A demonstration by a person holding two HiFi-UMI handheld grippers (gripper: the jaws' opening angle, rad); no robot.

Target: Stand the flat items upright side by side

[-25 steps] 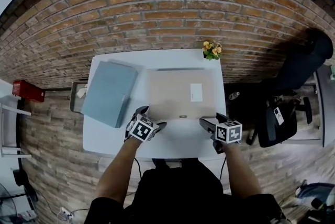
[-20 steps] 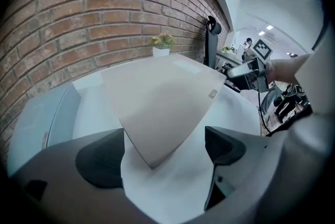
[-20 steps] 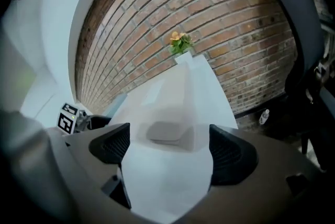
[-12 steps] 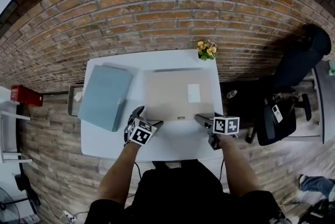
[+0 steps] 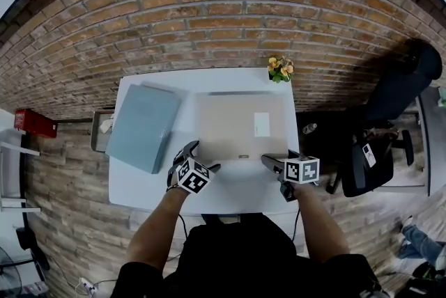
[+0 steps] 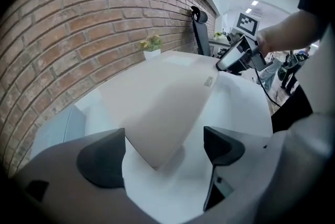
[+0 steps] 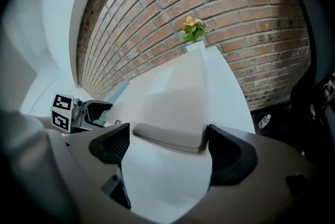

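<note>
Flat beige cardboard box [image 5: 240, 126] lies with its near edge between both jaw pairs, unclamped — left gripper [image 6: 165, 152] spread apart, right gripper [image 7: 167, 147] just opening.

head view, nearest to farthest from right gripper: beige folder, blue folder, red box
Right gripper has just been opening, beige folder corner between its jaws.
1. beige folder, mid-table
2. blue folder, table's left
3. red box, off-table, far left

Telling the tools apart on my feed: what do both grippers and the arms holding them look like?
Both alike: left gripper and right gripper have grey bodies, black jaw pads, and a cube with black-and-white square markers. The forearms are uncovered; the person wears a black top.
</note>
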